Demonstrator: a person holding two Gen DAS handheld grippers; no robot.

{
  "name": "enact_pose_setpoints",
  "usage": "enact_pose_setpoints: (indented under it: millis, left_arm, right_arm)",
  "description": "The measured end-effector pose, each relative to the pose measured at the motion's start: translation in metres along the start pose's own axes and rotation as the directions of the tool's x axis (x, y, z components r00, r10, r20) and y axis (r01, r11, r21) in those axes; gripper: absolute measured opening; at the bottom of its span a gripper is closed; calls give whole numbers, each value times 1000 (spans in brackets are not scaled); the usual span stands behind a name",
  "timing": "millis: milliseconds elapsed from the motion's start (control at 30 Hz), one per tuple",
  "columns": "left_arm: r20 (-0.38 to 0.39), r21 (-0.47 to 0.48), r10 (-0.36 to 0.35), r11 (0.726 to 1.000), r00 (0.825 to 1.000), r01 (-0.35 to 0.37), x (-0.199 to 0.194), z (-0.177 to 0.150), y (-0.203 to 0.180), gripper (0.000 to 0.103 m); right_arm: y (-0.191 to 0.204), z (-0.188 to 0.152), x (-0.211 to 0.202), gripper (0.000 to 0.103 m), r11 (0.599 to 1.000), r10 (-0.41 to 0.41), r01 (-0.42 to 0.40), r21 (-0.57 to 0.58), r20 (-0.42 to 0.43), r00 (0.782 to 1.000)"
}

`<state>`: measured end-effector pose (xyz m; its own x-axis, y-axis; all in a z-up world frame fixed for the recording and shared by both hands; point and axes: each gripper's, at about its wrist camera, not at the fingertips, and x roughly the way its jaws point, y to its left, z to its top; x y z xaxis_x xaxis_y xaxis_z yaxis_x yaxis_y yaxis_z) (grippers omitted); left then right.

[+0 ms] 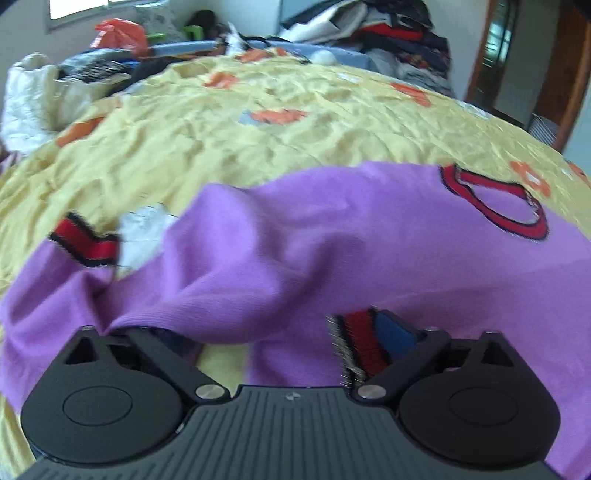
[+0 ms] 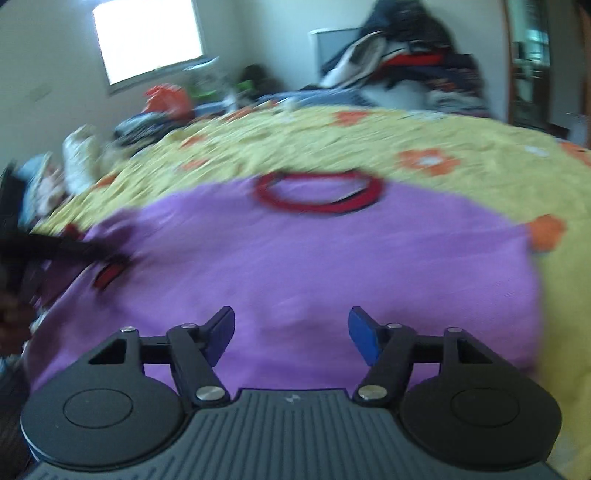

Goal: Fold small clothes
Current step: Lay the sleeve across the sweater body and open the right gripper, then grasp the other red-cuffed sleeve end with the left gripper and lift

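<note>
A small purple shirt with a red neckband lies on the yellow flowered bedsheet. In the left wrist view the shirt is bunched close in front, its neckband at the right. My left gripper stands wide open; purple cloth hides its left finger, and a red-striped sleeve cuff lies against the blue pad of its right finger. A second cuff sits at the left. My right gripper hovers open over the shirt's lower part, holding nothing. The left gripper appears blurred at the shirt's left sleeve.
A heap of clothes stands at the bed's far right. Bags and loose items, one red, line the far left edge. A wooden door frame is at the right. The far half of the bedsheet is bare.
</note>
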<state>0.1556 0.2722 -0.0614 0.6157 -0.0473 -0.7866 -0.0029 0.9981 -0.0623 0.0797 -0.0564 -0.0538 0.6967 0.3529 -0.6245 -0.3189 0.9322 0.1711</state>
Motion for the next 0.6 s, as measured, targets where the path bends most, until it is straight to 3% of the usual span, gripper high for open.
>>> enact_pose_setpoints:
  millis: [133,200,267,367,400,500,533,600]
  left_arm:
    - [4,-3,3,1000,1000,-3,1,-3,-8,78]
    - [9,-4,24,1000,1000,-24,1,-1,-8,71]
    - [21,6,58,998,998,-58,3,4,-9,67]
    - [53,-19,88,996,995,-87,-6,11,0,76]
    - [80,-39,88,996,993,-85,-15,12,8,85]
    - [186,-144,34,990,982,-7,-46,11,56,102]
    - [196,-175,31,985,980,4,-53,9,76,103]
    - [198,-224,106,973,974,-60,-64,6,115,103]
  right_arm:
    - [42,-8,15,70,992,-12,10,-124,-14,1000]
    - [55,-12,15,85,989,-12,9,-147,-16,1000]
    - [58,-12,16,87,990,-2,0,-140,-14,1000]
    - [57,-14,10,88,994,5,-7,-109,-13,1000]
    - [55,-16,8,88,995,7,-9,-98,-15,1000]
    - [53,-21,4,88,996,6,-8,-86,-20,1000]
    - [52,-23,2,88,997,2,-4,-82,-20,1000]
    - [52,-27,0,95,997,0,-1,-71,-24,1000]
